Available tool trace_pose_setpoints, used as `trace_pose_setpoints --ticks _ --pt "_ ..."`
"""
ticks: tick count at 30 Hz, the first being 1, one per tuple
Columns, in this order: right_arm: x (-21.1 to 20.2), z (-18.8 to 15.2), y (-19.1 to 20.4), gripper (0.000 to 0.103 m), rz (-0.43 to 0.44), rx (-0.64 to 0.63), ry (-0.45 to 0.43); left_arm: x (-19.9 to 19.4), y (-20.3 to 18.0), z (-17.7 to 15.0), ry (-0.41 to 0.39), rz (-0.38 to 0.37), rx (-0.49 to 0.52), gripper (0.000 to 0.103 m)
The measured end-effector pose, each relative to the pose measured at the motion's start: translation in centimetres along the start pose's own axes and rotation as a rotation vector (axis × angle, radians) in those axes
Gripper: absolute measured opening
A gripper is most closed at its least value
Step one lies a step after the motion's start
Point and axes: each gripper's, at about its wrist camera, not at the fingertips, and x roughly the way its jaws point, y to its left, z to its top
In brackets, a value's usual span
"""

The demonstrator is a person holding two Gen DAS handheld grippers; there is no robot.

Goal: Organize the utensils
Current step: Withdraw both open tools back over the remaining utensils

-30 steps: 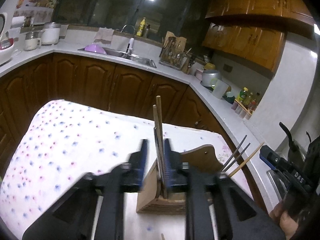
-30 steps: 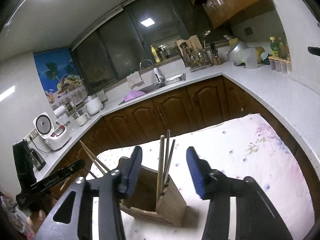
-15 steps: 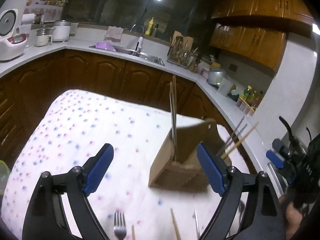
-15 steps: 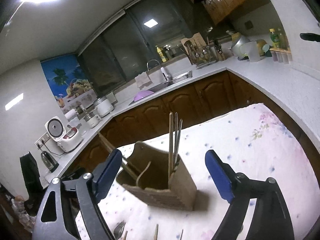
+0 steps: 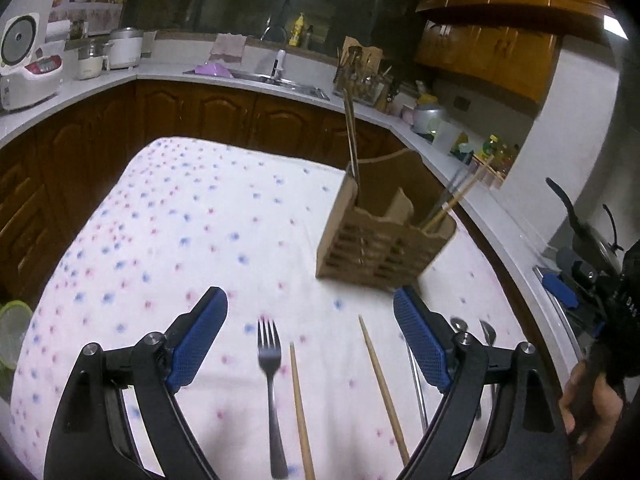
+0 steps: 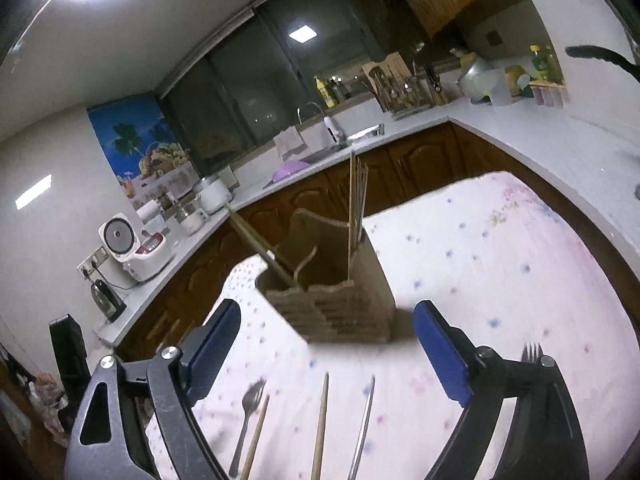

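Ahead of both empty, wide-open grippers, left (image 5: pixel 310 344) and right (image 6: pixel 328 354), the holder (image 5: pixel 384 240) has chopsticks (image 5: pixel 352 136); fork (image 5: pixel 270 376) and loose chopsticks (image 5: pixel 382 380) remain beneath them.

The left gripper (image 5: pixel 310 336) has two black plastic arms with triangular cut-outs and round silver screws at the joints. Each of its fingers (image 5: pixel 198 340) carries a blue pad with a fine grid texture. The right gripper (image 6: pixel 326 354) is built the same: black arms, silver screws, blue pads (image 6: pixel 438 354). At the right edge of the left view a hand (image 5: pixel 588 408) grips a black handle with small white letters, partly readable.
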Motion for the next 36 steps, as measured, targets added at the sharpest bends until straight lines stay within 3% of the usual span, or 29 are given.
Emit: trace_pose_setpoints --ticks 14,21,29,31,33,36 --pt "-2.9 -5.4 0.1 0.090 -0.074 -0.037 0.064 -1.8 -0.2 -5.1 0.085 -0.002 0.017 0.087" --pt "-1.9 -8.3 -1.1 0.090 -0.103 -0.029 0.137 -0.9 0.0 -7.1 0.138 0.016 0.039 0.087" --pt "-0.7 -9.0 -2.2 0.090 -0.117 -0.013 0.173 0.6 -1.1 -7.4 0.178 0.004 0.092 0.087" --pt "-0.4 -9.0 -2.3 0.090 -0.123 -0.017 0.174 1.2 -1.6 -7.4 0.190 -0.006 0.116 0.081" --pt "-0.1 -8.9 -2.3 0.090 -0.117 -0.021 0.180 2.0 -1.9 -7.3 0.220 -0.035 0.125 0.068" --pt "0.5 -8.6 -2.3 0.089 -0.115 -0.026 0.185 3.4 -2.1 -7.1 0.262 -0.062 0.129 0.057"
